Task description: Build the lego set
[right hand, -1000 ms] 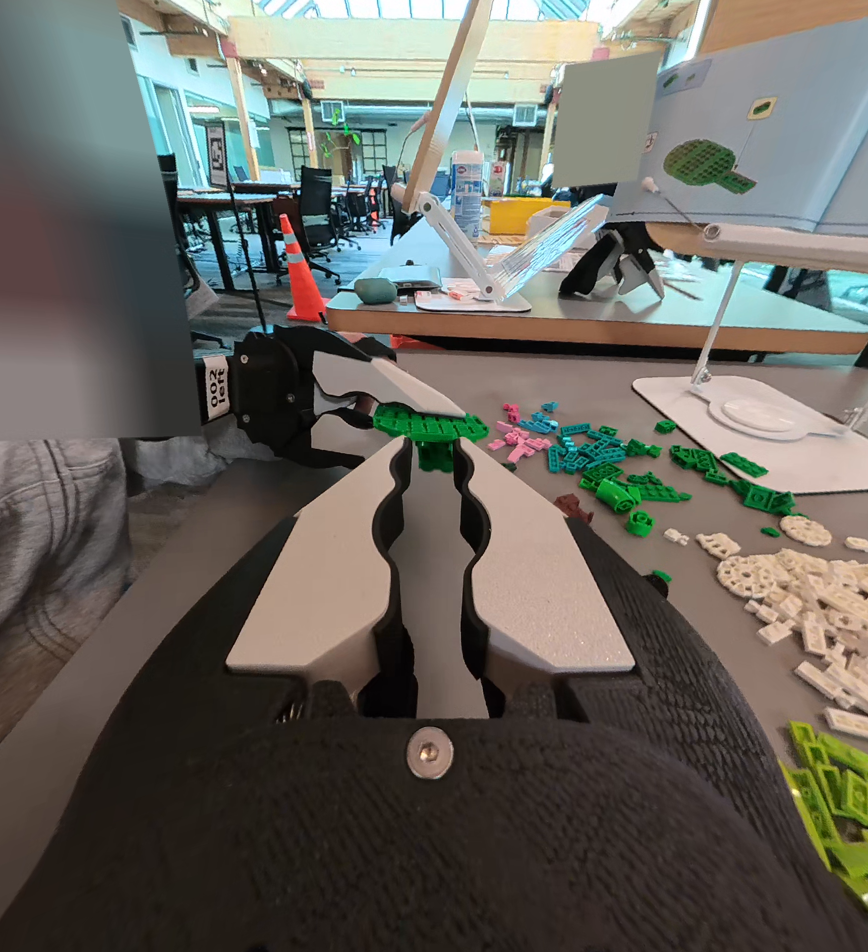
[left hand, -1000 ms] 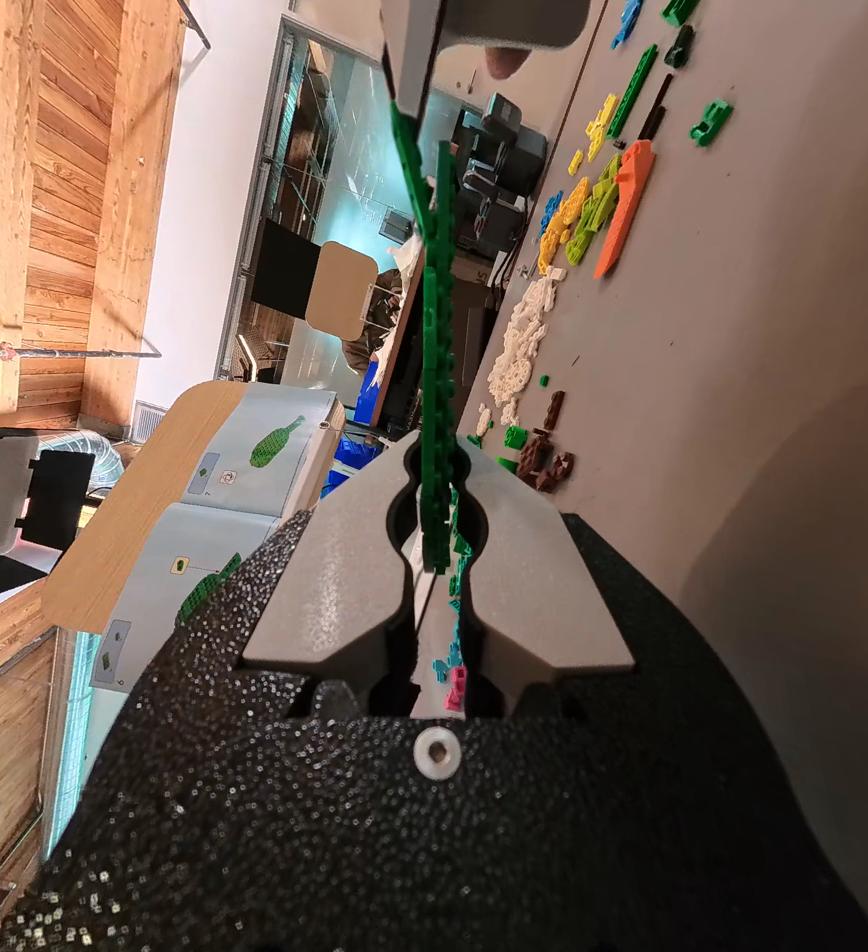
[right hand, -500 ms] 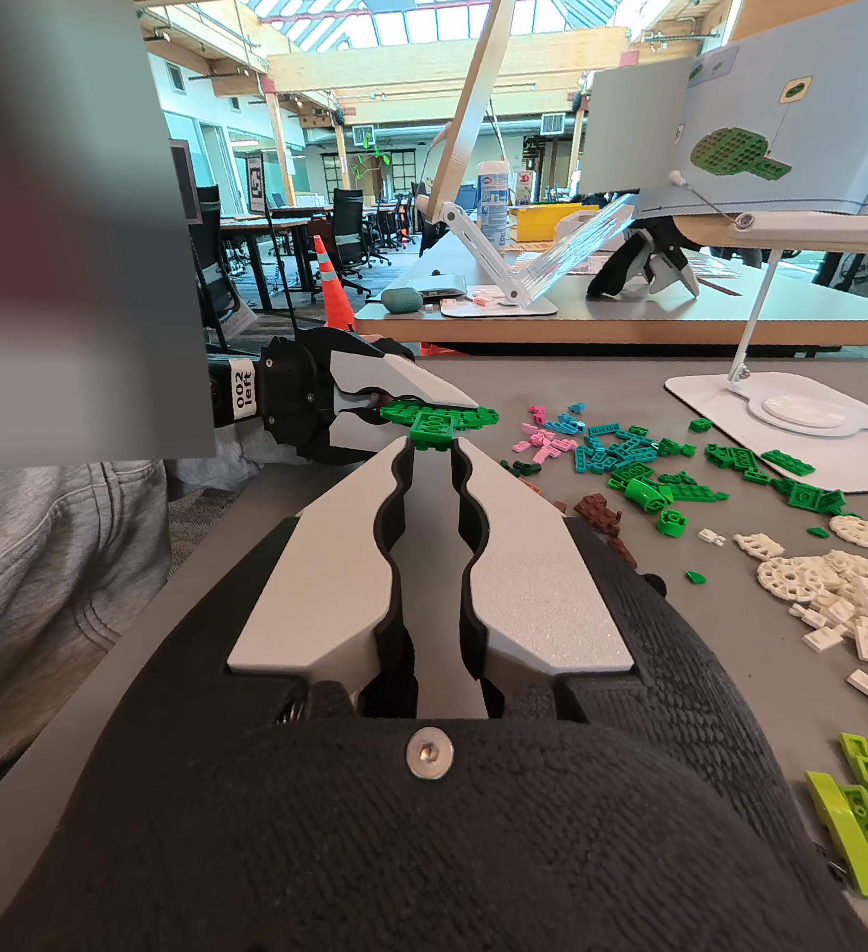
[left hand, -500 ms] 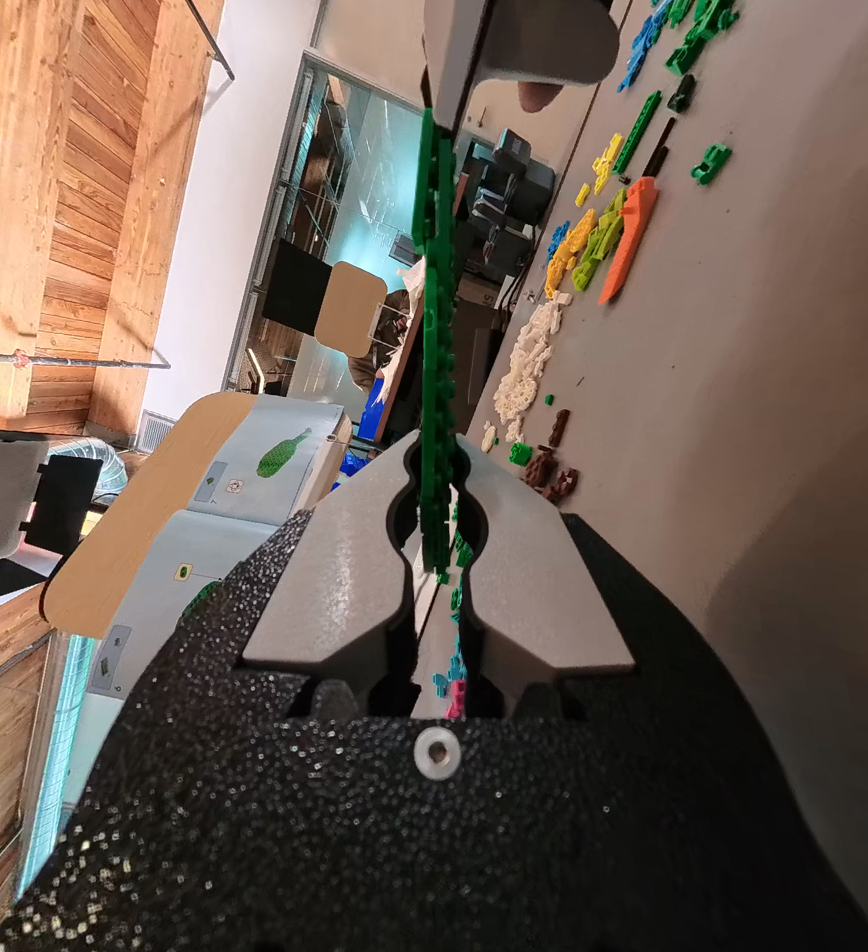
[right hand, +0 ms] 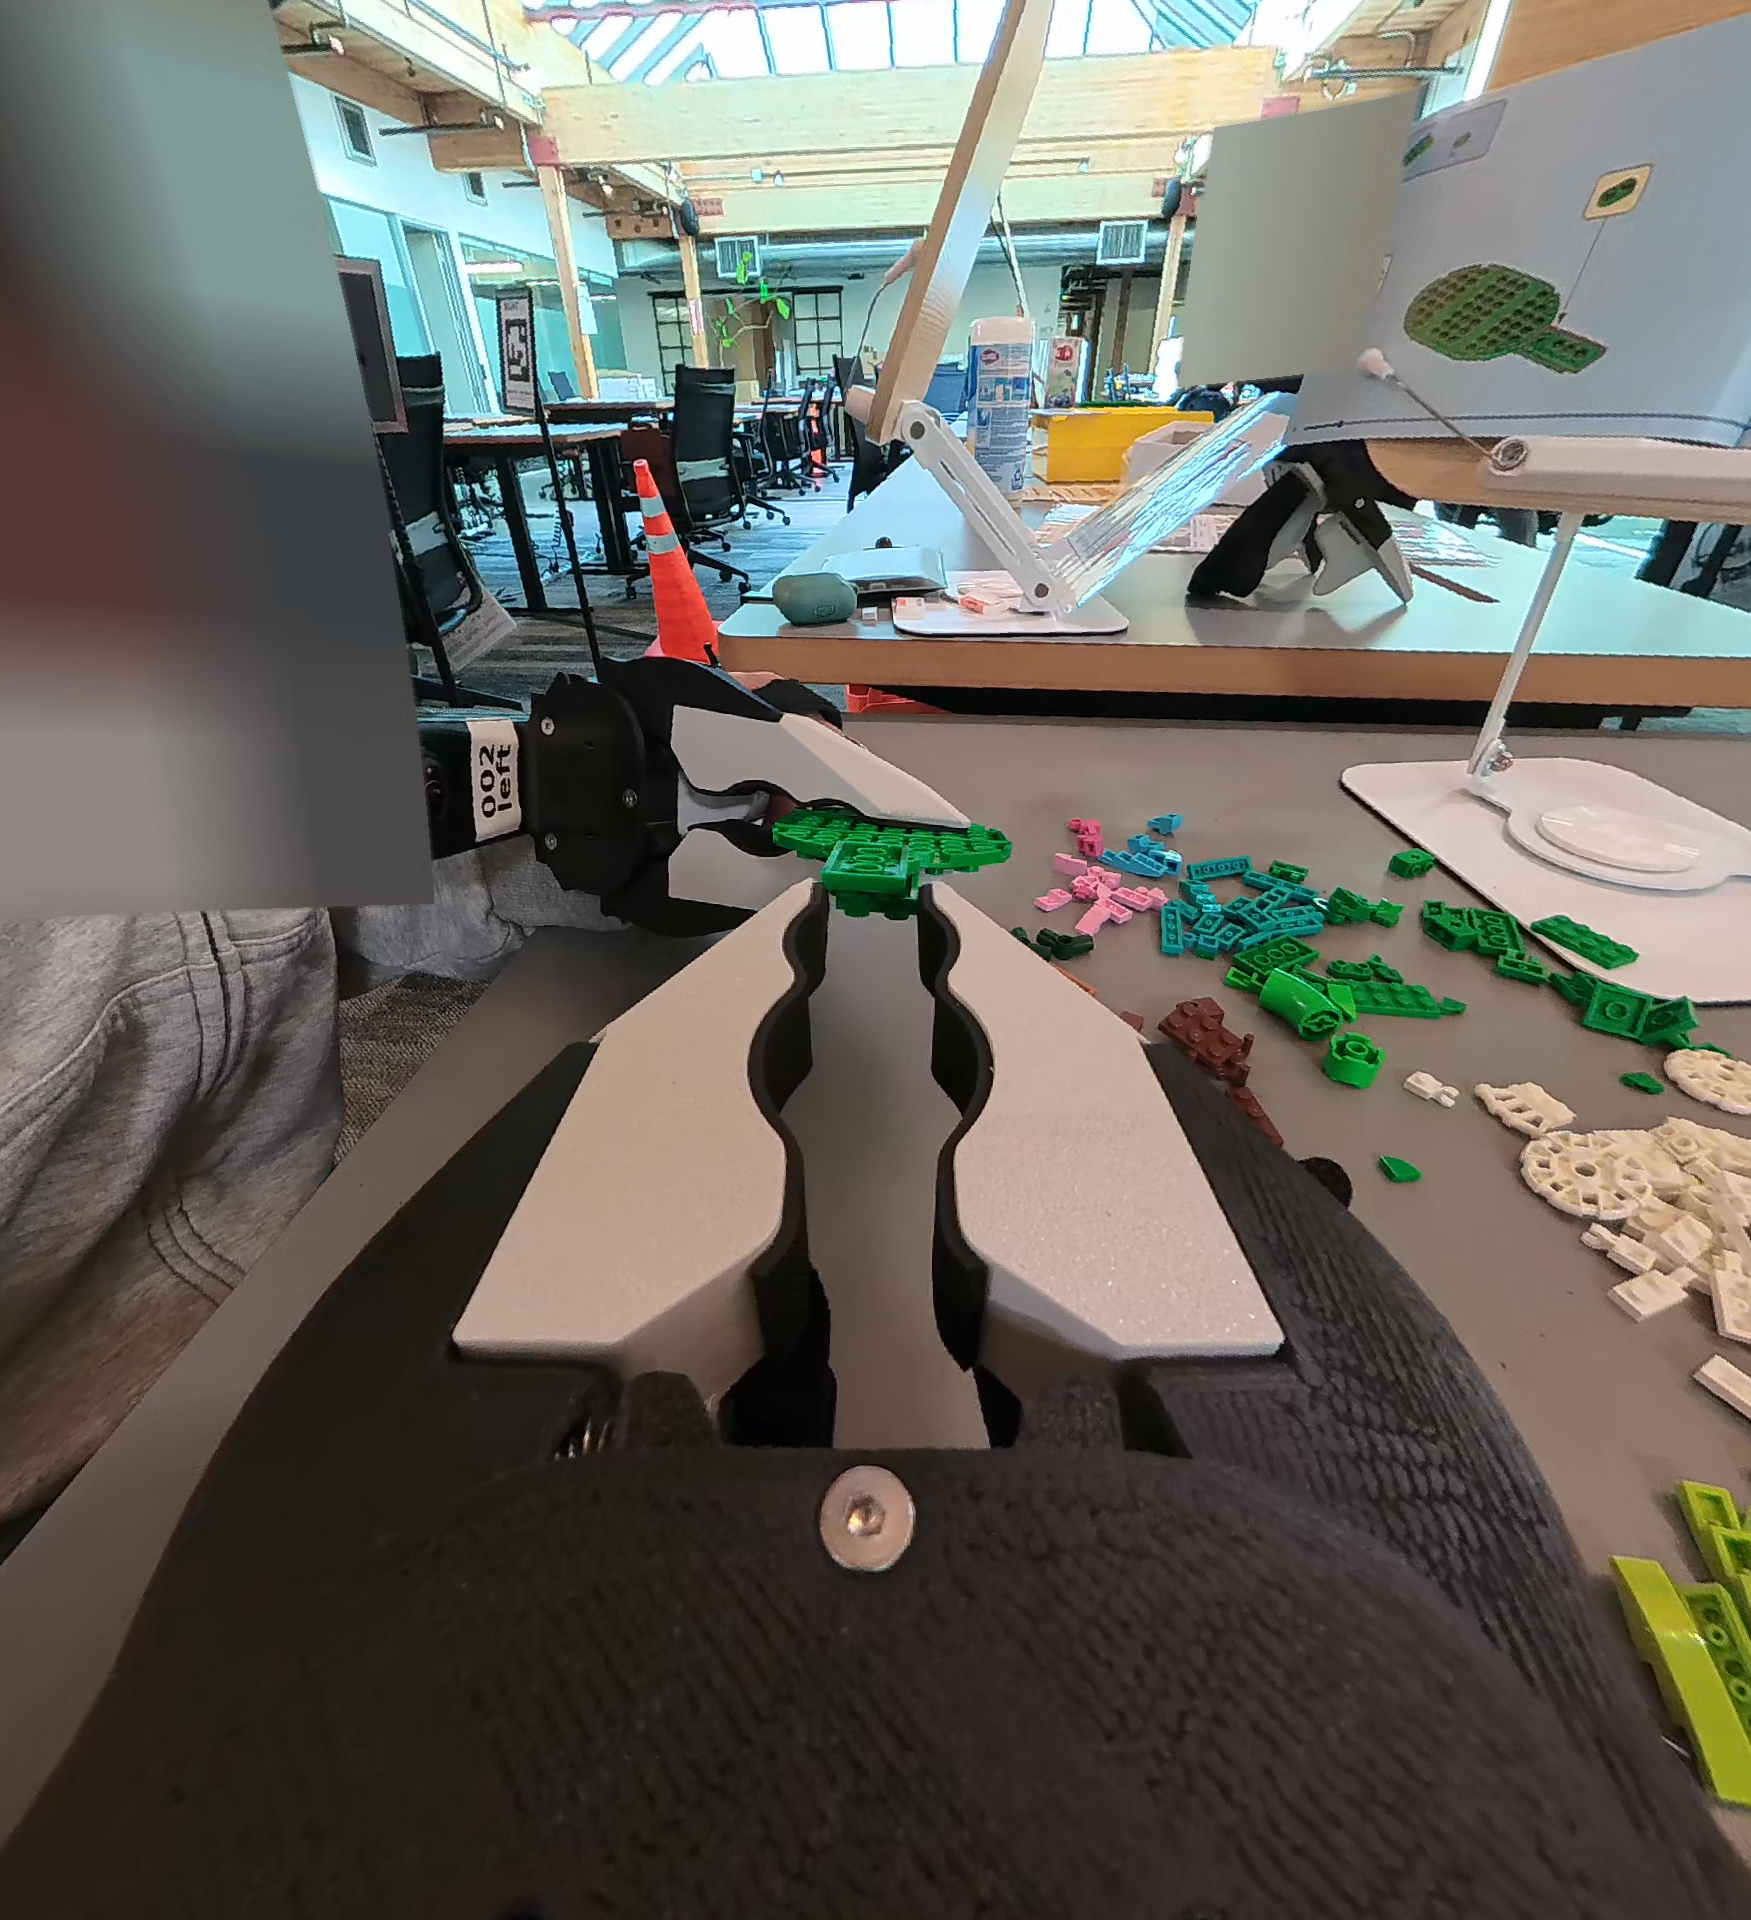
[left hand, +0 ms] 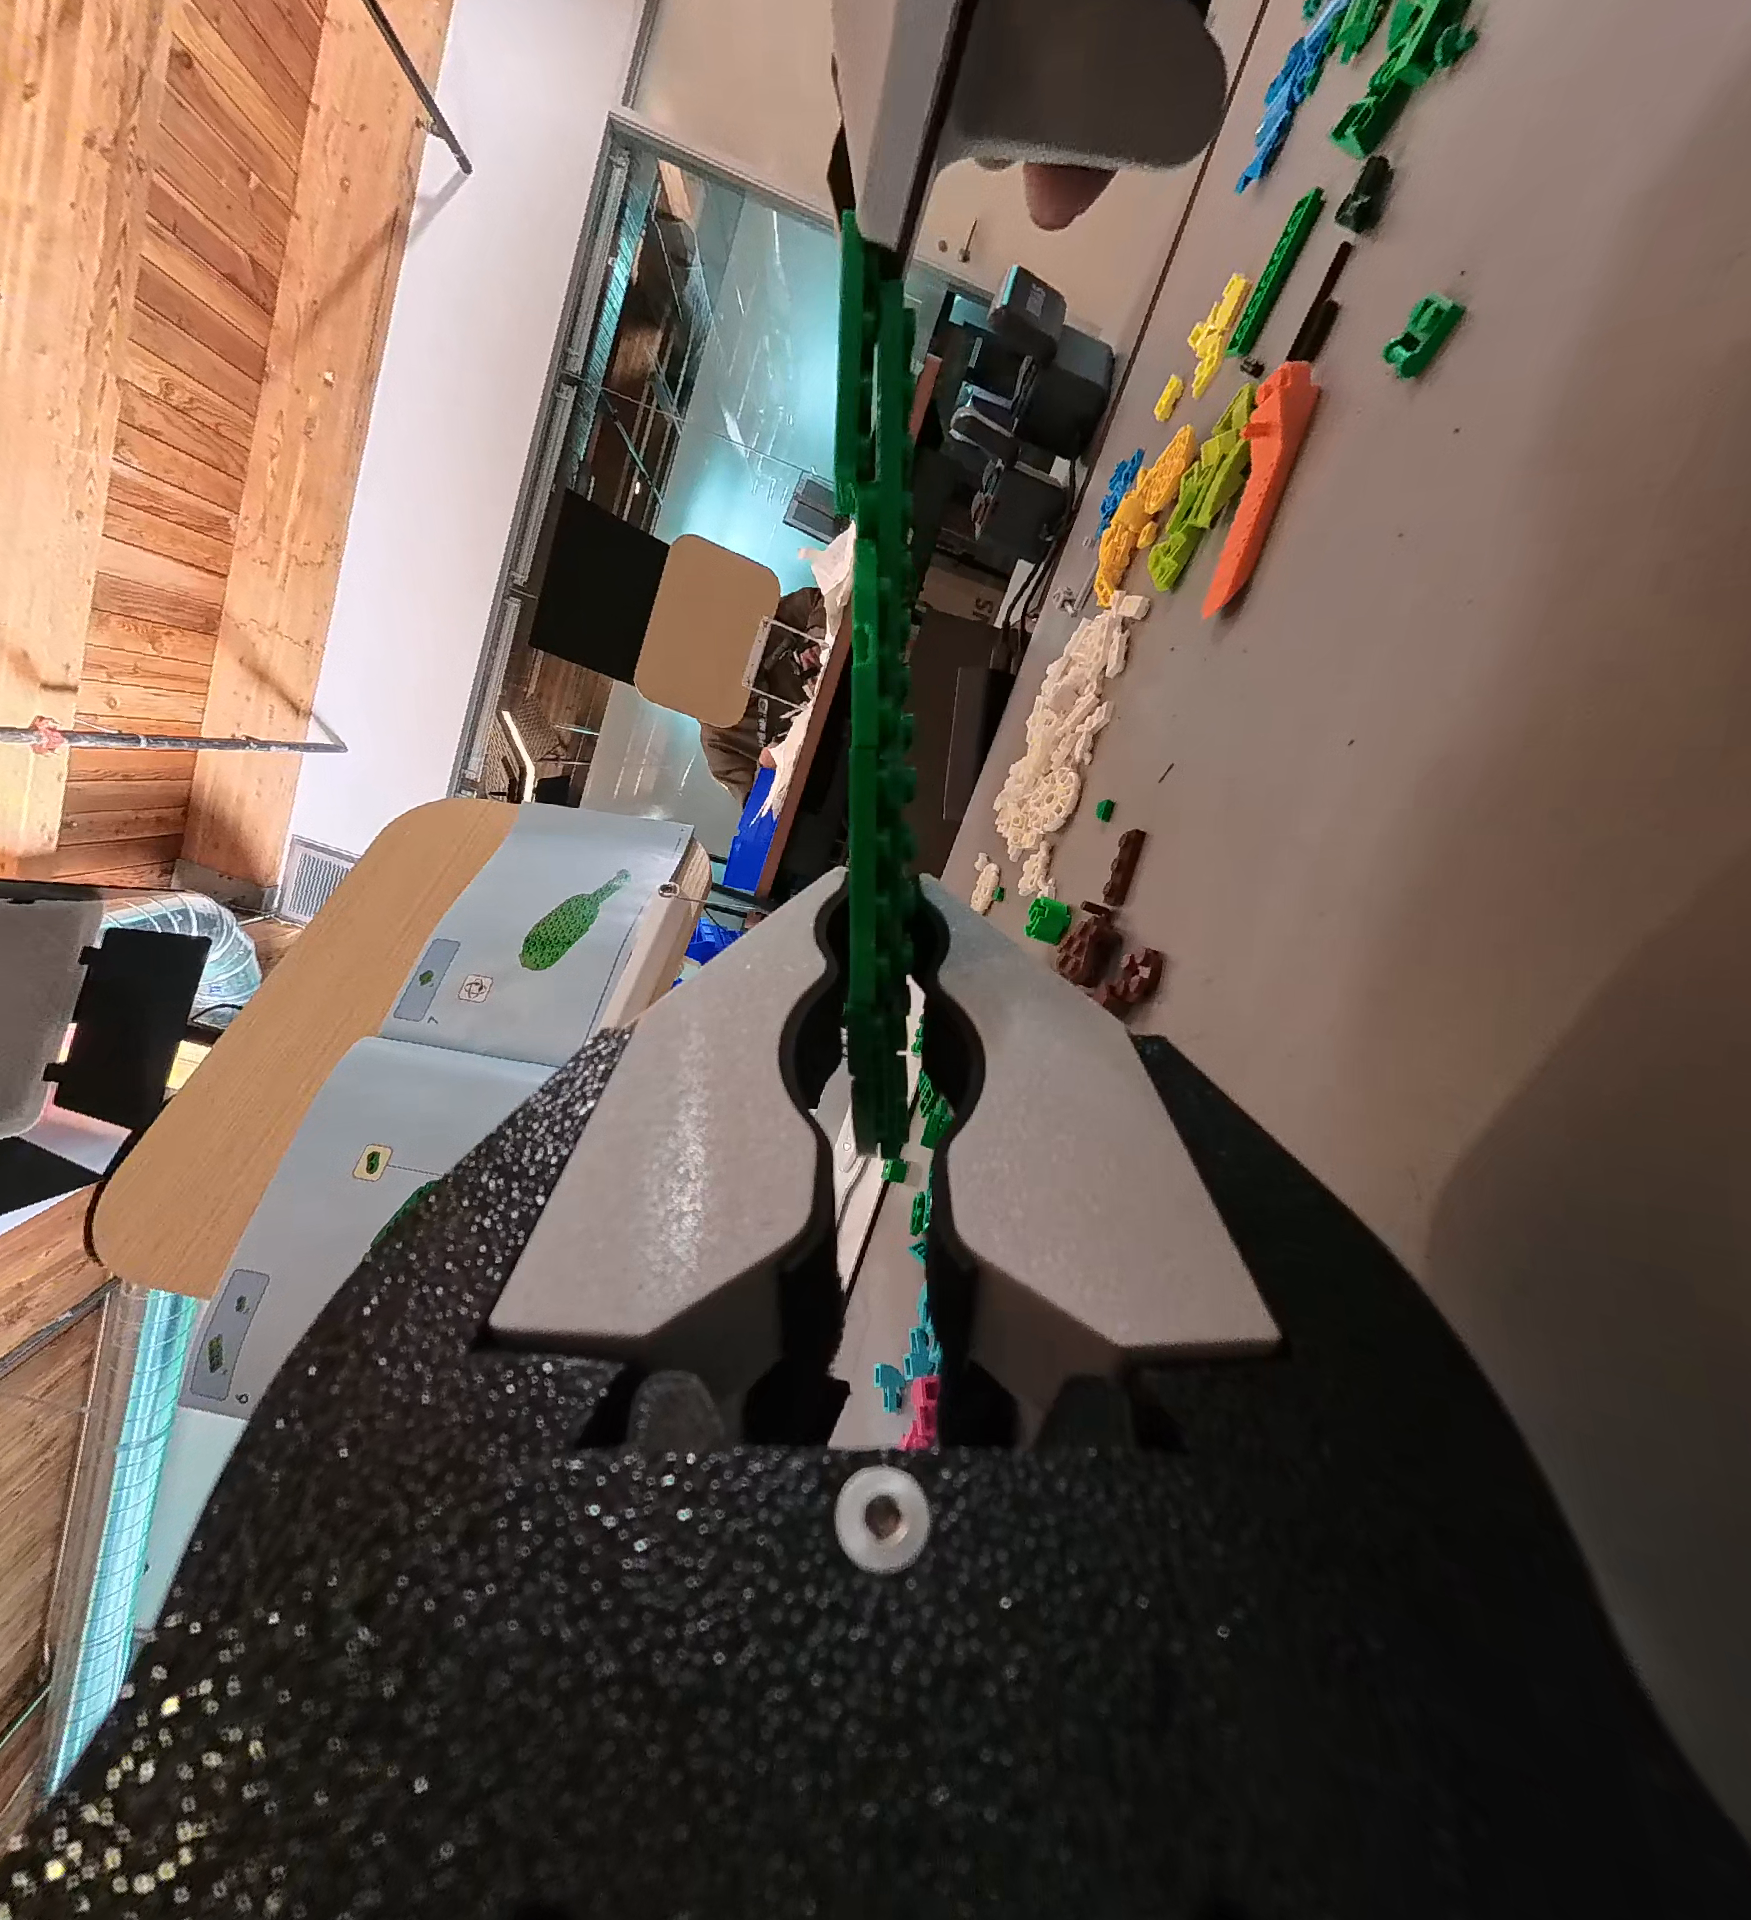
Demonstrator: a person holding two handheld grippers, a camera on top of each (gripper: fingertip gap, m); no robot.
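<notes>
Right wrist view, lower centre: the right gripper [right hand: 873, 902] pinches a small green brick [right hand: 869, 868] by its sides, pads against it, at the near edge of a flat green plate assembly [right hand: 938, 840]. Just beyond, mid-left, the left gripper [right hand: 871, 821] clamps that assembly flat across its faces, clear of the grey surface [right hand: 1110, 769]. The assembly looks light, stiff and smooth, likely to split at the seams, so holding it broadly near the joint seems safest. Loose bricks [right hand: 1255, 914] lie farther right.
</notes>
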